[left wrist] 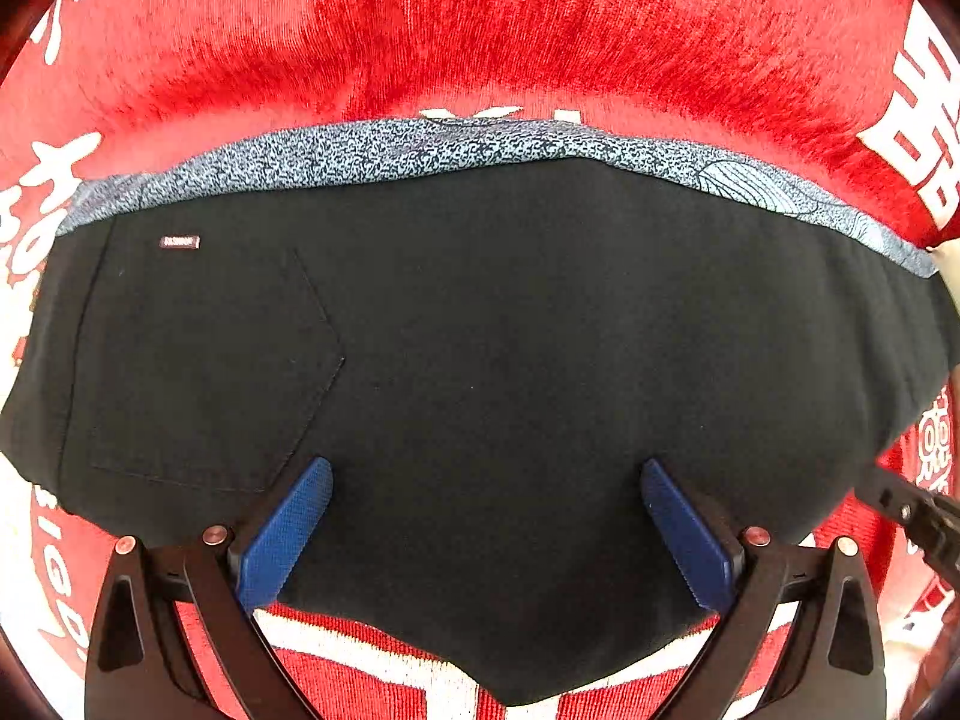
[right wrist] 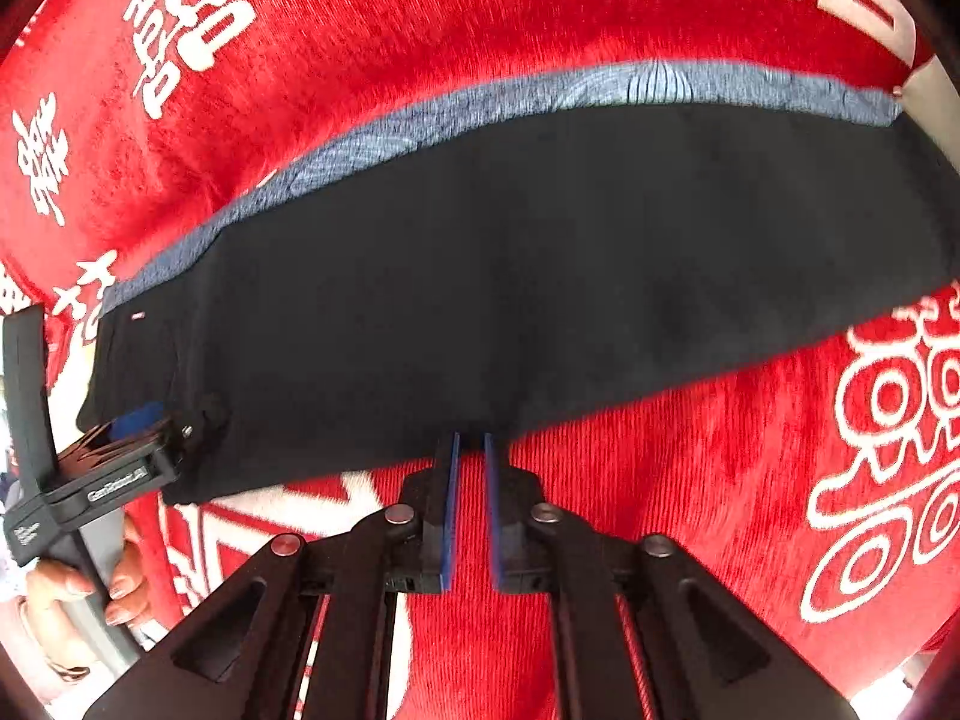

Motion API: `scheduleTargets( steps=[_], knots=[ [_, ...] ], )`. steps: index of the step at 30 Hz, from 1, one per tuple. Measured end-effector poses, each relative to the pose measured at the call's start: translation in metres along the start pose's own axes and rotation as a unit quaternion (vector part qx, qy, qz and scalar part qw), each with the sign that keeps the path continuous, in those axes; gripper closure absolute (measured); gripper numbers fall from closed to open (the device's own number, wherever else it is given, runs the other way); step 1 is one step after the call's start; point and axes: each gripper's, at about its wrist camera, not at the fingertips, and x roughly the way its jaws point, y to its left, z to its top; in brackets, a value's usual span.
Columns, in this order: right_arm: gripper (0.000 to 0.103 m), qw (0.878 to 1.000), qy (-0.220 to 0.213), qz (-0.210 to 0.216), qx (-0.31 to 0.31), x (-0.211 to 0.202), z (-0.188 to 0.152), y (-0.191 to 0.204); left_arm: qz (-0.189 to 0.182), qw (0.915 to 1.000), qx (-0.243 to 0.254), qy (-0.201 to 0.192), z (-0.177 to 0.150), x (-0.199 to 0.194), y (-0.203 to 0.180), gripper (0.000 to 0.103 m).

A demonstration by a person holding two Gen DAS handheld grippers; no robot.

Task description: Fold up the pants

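Squinting at the black pants (left wrist: 492, 360), I lost their right end past the frame in both views, and the tiny pocket label (left wrist: 179, 242) was unreadable. They lay flat across the red cloth (left wrist: 480, 30) covering the surface, a blue-grey patterned strip (left wrist: 420, 147) showing along the far edge. My left hand-held gripper (left wrist: 486, 531) hung over the near hem, fingers wide apart, nothing held. My right hand-held gripper (right wrist: 471, 444) was almost together at the hem; whether it pinched fabric, I couldn't tell. Bare red cloth lay beyond and to the right.
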Motion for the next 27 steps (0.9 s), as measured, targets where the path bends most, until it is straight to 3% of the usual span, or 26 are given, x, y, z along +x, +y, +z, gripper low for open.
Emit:
scheduleTargets(
  steps=[2, 4, 6, 9, 10, 12, 18, 20, 22, 27],
  knots=[
    [0.072, 1.000, 0.005, 0.004, 0.023, -0.005, 0.000, -0.005, 0.003, 1.0000, 0.000, 0.000, 0.001, 0.000, -0.001, 0.000],
    [0.051, 0.999, -0.029, 0.005, 0.024, -0.021, 0.006, -0.006, 0.003, 1.0000, 0.000, -0.003, 0.000, 0.001, -0.003, 0.000],
    [0.041, 0.997, -0.072, -0.006, 0.011, -0.036, 0.022, -0.005, 0.006, 1.0000, -0.001, -0.006, -0.002, -0.001, -0.005, 0.000],
    [0.044, 0.997, -0.077, -0.006, -0.012, -0.032, 0.056, 0.004, 0.011, 0.9999, -0.005, -0.006, -0.007, -0.001, -0.010, 0.000],
    [0.054, 0.997, -0.072, 0.001, -0.017, -0.024, 0.071, 0.009, 0.012, 0.9999, -0.007, -0.005, -0.007, 0.000, -0.012, 0.000],
    [0.065, 0.997, -0.065, 0.021, -0.029, -0.011, 0.090, 0.018, 0.016, 0.9998, -0.012, -0.005, -0.008, 0.000, -0.014, 0.000],
    [0.066, 0.994, -0.027, 0.075, -0.081, 0.040, 0.121, 0.067, 0.024, 0.9995, -0.019, -0.001, -0.008, 0.001, -0.019, 0.000],
    [0.069, 0.993, -0.024, 0.064, -0.095, 0.053, 0.127, 0.074, 0.027, 0.9994, -0.021, 0.005, -0.006, 0.000, -0.022, 0.000],
    [0.078, 0.993, -0.031, 0.068, -0.089, 0.056, 0.132, 0.066, 0.030, 0.9993, -0.018, 0.010, -0.003, 0.000, -0.024, 0.000],
    [0.078, 0.997, -0.067, 0.007, -0.040, 0.034, 0.145, 0.000, 0.030, 0.9994, -0.012, 0.012, 0.009, 0.002, -0.026, 0.000]
  ],
)
